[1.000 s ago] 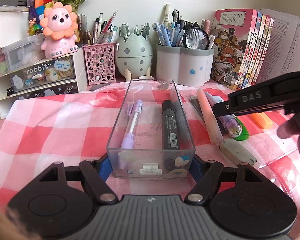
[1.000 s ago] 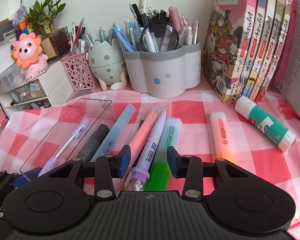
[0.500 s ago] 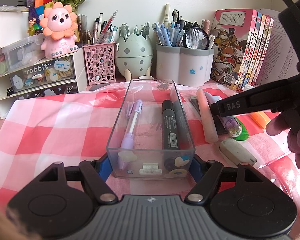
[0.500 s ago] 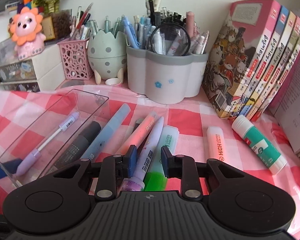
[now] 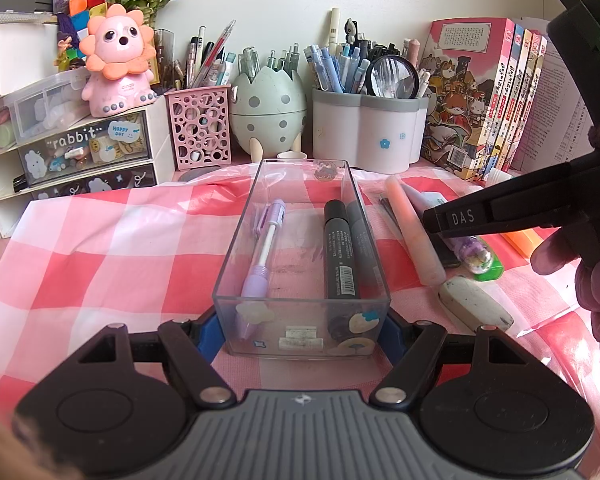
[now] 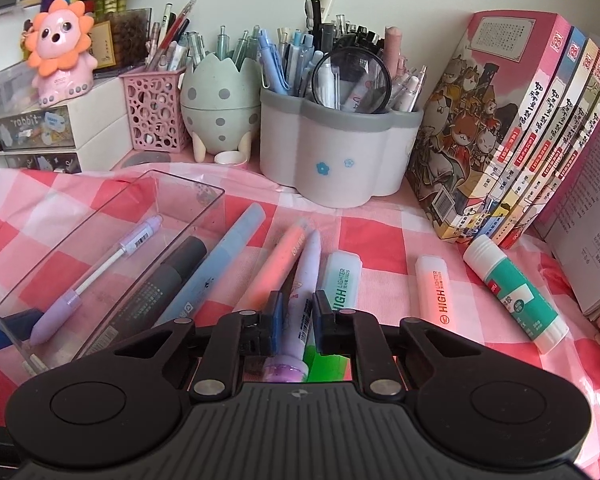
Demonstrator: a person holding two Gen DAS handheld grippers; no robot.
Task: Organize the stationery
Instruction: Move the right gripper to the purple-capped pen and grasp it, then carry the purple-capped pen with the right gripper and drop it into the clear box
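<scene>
My left gripper is shut on the near end of a clear plastic box standing on the pink checked cloth. In the box lie a lilac mechanical pencil and a black marker. To the box's right, my right gripper is closing its jaws, and the pads press on a lilac pen that still lies on the cloth. Around that pen lie a pink pen, a blue pen and a green highlighter. An orange highlighter and a glue stick lie further right.
A white eraser lies near the box's right front corner. Along the back stand a grey-rimmed pen holder, an egg-shaped holder, a pink mesh cup, a drawer unit and upright books.
The right gripper's jaws narrowed from wide apart until they gripped the lilac pen, and the gripper rolled a little. The left gripper and the box stayed still.
</scene>
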